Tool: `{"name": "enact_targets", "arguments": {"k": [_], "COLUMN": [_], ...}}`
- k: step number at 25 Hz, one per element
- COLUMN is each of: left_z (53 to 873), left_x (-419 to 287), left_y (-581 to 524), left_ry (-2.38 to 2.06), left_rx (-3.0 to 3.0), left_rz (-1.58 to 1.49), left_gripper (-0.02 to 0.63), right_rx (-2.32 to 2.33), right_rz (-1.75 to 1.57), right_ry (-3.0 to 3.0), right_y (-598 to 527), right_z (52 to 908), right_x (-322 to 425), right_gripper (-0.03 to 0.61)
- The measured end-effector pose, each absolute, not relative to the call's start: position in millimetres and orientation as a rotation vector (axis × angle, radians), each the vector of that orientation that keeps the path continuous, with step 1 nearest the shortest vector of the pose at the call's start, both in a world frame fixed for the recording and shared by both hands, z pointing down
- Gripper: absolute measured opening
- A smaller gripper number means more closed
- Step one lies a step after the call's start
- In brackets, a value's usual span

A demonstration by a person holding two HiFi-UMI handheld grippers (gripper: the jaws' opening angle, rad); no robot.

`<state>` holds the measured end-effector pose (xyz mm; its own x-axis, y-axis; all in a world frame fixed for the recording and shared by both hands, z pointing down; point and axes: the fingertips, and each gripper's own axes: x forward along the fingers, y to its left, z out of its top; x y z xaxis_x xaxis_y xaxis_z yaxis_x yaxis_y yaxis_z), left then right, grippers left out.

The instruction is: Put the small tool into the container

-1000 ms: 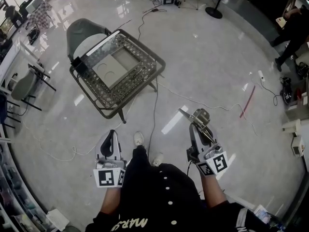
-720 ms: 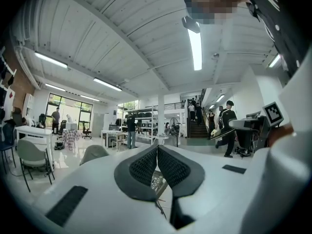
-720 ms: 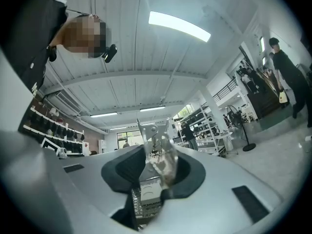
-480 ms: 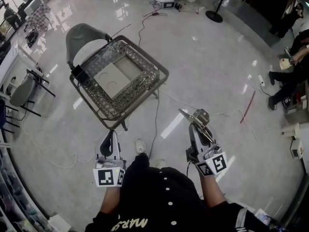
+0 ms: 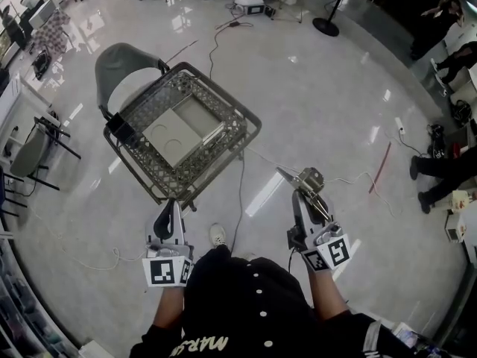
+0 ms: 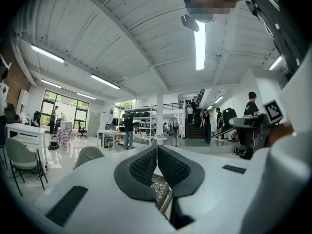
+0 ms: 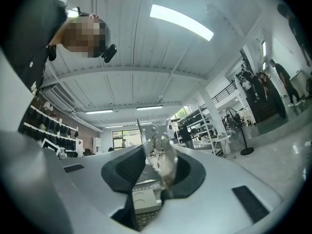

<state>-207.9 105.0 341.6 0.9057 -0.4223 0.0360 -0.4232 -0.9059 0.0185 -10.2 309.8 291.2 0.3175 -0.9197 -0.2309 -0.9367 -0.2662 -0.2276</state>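
Container (image 5: pixel 223 99) has drifted nearer since a second ago, so we judge the approach nearly done. Our left claw (image 5: pixel 168 213) rides pressed together and empty beside its rim. Our right claw (image 5: pixel 307 198) stays clamped on the small tool (image 5: pixel 297 177), outside it.

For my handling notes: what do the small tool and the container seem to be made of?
The small tool looks like bare metal, probably steel: it glints silvery. The container seems dark metal wire: its walls are open mesh.
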Motion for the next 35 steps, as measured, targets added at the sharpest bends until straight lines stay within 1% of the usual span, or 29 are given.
{"name": "enact_targets", "arguments": {"k": [8, 20, 35], "left_z": [339.0, 347.2, 361.4], "left_x": [-187.7, -165.3, -132.4], "left_y": [57.7, 15.6, 3.8], "left_ry": [-0.619, -0.513, -0.417], "left_rx": [3.052, 3.074, 3.082], "left_rz": [0.035, 0.04, 0.109], "left_gripper": [0.031, 0.031, 0.031], "right_rx": [-2.325, -2.377, -2.392], "right_rz": [0.083, 0.089, 0.051], "right_ry": [1.637, 1.564, 1.513], "right_y": [270.1, 235.4, 224.4], "right_z": [292.4, 300.5, 312.9], "right_x": [4.7, 13.7, 34.3], "right_gripper": [0.118, 0.118, 0.118]}}
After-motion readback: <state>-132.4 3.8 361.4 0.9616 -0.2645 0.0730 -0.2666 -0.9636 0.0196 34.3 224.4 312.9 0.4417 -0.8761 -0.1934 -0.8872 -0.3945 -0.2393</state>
